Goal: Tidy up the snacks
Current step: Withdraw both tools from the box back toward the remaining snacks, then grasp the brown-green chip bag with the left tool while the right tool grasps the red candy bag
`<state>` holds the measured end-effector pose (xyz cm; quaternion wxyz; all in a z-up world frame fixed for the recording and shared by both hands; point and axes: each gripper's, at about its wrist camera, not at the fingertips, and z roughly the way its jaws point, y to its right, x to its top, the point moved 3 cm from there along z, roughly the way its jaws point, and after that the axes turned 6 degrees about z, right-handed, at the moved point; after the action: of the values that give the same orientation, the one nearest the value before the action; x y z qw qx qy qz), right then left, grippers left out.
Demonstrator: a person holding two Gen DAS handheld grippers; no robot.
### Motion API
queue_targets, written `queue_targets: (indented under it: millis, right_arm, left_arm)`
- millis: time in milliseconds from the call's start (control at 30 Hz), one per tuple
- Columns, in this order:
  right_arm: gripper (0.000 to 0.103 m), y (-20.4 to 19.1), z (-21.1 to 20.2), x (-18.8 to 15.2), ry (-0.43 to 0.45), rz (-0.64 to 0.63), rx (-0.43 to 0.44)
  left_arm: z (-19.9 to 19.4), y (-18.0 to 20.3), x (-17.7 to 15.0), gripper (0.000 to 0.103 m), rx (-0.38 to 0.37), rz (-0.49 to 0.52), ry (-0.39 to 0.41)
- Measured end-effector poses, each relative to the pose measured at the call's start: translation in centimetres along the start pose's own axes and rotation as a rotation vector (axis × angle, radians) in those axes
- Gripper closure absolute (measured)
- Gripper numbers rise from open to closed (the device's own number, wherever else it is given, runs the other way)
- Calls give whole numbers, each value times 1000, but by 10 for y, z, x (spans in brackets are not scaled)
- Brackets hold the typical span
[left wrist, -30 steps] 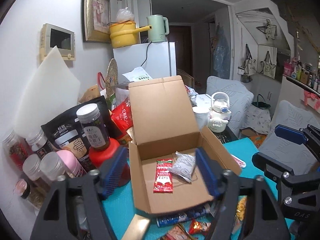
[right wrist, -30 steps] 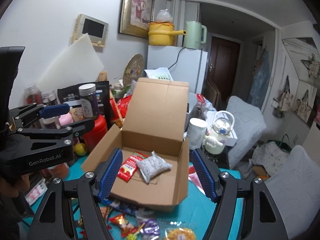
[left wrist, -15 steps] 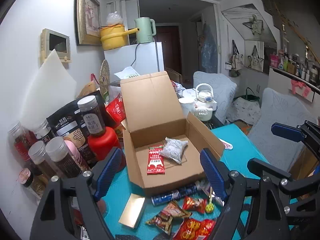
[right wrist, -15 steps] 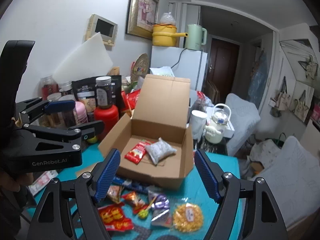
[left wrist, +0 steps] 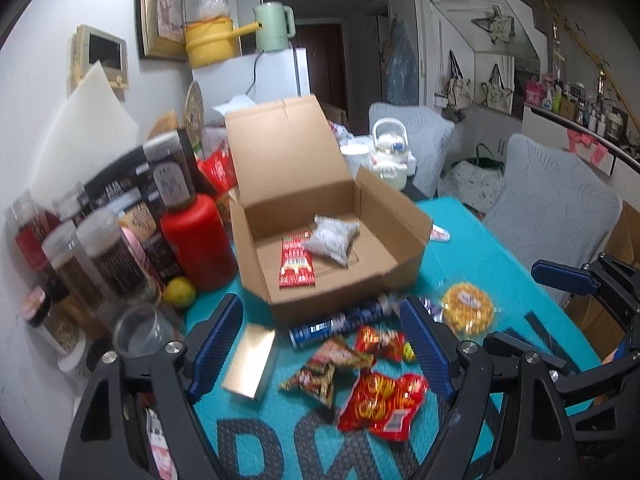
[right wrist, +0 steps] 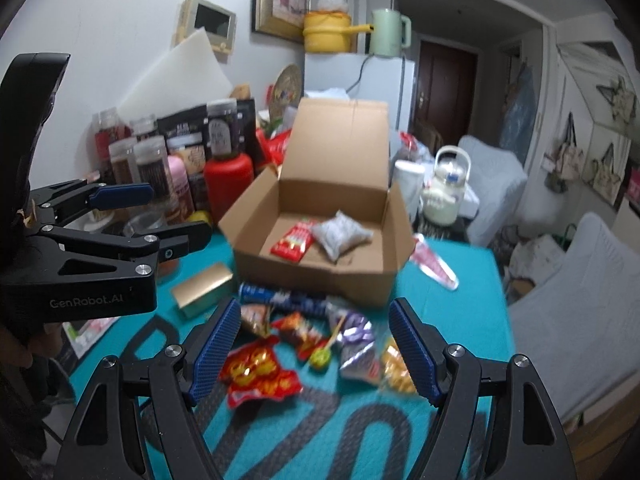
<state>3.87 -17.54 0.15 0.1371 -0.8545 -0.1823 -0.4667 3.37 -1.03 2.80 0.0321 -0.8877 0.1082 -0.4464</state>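
Note:
An open cardboard box (left wrist: pixel 396 216) (right wrist: pixel 312 280) stands on the teal mat, its lid upright. Inside lie a red packet (left wrist: pixel 295 266) (right wrist: pixel 292 242) and a grey-white pouch (left wrist: pixel 332 238) (right wrist: pixel 342 234). Loose snacks lie in front of it: a blue tube (left wrist: pixel 340 320) (right wrist: pixel 280 296), a red bag with yellow rings (left wrist: pixel 380 404) (right wrist: pixel 256 376), a round yellow pack (left wrist: pixel 466 312), dark triangular packets (left wrist: pixel 320 372) and a gold box (left wrist: pixel 250 362) (right wrist: pixel 202 288). My left gripper (left wrist: pixel 320 320) (right wrist: pixel 178 214) hangs open above these snacks. My right gripper (right wrist: pixel 316 320) (left wrist: pixel 516 304) is open too, with nothing between its pads.
Several jars (left wrist: pixel 104 260), a red bottle (left wrist: pixel 198 240), a yellow fruit (left wrist: pixel 180 292) and an empty glass (left wrist: pixel 140 332) crowd the mat's left side. A white teapot (left wrist: pixel 390 156) stands behind the box. A red-and-white packet (right wrist: pixel 434 268) lies right of it. A grey chair (left wrist: pixel 552 216) stands past the table's right edge.
Both grippers have drawn back from the box and sunk toward the mat. The loose snacks in front of the box have come into full view between the fingers.

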Motion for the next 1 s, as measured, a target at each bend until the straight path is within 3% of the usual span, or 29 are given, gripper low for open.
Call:
queue_targets:
  millis: [633, 1000]
  right_arm:
    - [26, -22, 63, -72, -238, 108, 49]
    - [26, -17, 106, -92, -362, 261, 149]
  left_arm:
    - [42, -12, -80, 22, -61, -78, -186]
    - [61, -28, -111, 22, -73, -117, -244]
